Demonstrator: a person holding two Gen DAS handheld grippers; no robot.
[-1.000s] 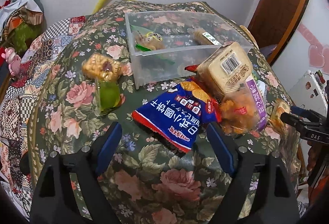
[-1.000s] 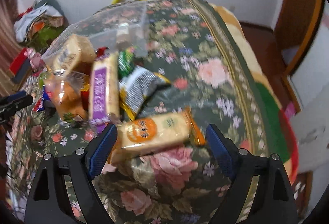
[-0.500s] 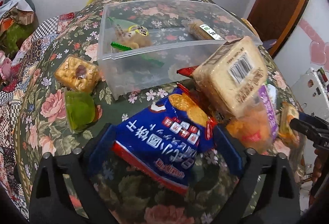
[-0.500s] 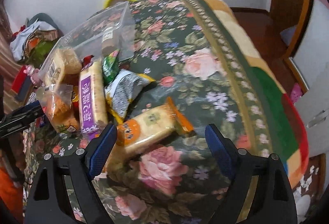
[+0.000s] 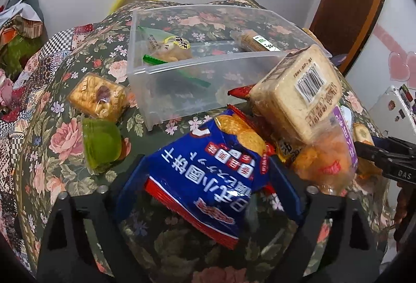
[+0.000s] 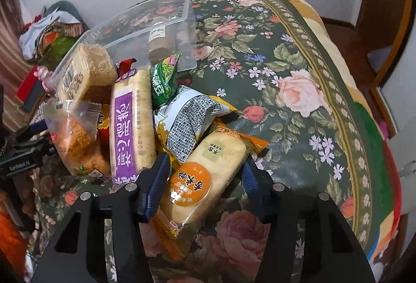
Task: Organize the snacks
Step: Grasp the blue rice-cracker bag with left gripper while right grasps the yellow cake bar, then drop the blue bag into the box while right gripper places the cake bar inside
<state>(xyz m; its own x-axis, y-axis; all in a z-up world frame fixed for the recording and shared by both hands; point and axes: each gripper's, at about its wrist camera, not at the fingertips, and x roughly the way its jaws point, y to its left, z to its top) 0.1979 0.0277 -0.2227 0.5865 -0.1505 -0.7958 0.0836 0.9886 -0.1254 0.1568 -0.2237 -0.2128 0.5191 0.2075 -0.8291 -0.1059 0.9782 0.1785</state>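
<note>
My left gripper [image 5: 208, 176] has its jaws around the blue biscuit bag [image 5: 208, 168], both blue fingers [image 5: 132, 184] pressed against the bag's sides, so it is clamped on it. The bag sits at the near edge of the snack pile on the flowered tablecloth [image 5: 65, 142]. At about twelve o'clock from the bag stands the clear plastic bin [image 5: 182, 90], which holds a yellow-labelled packet [image 5: 169, 49] on its left side and a brown roll [image 5: 254, 41] on its right. At two o'clock a pale wafer block [image 5: 293, 96] with a barcode leans over a clear bag of orange crisps [image 5: 322, 160]. At ten o'clock lie a green jelly cup [image 5: 101, 145] and, just beyond it, a wrapped square cracker [image 5: 96, 98] (both outside the bin).

My right gripper [image 6: 205, 176] has closed in on the orange rice cracker pack [image 6: 205, 173]; the left finger [image 6: 156, 181] touches its side, the right finger is partly behind the wrapper, and I read it as gripped. The pack lies on the tablecloth [image 6: 286, 54] at the near end of the pile. At eleven o'clock from it is a purple-labelled cracker pack [image 6: 130, 127], at twelve a grey-and-white pouch [image 6: 187, 122], and beyond that a small green packet [image 6: 163, 80] against the bin [image 6: 145, 23].
</note>
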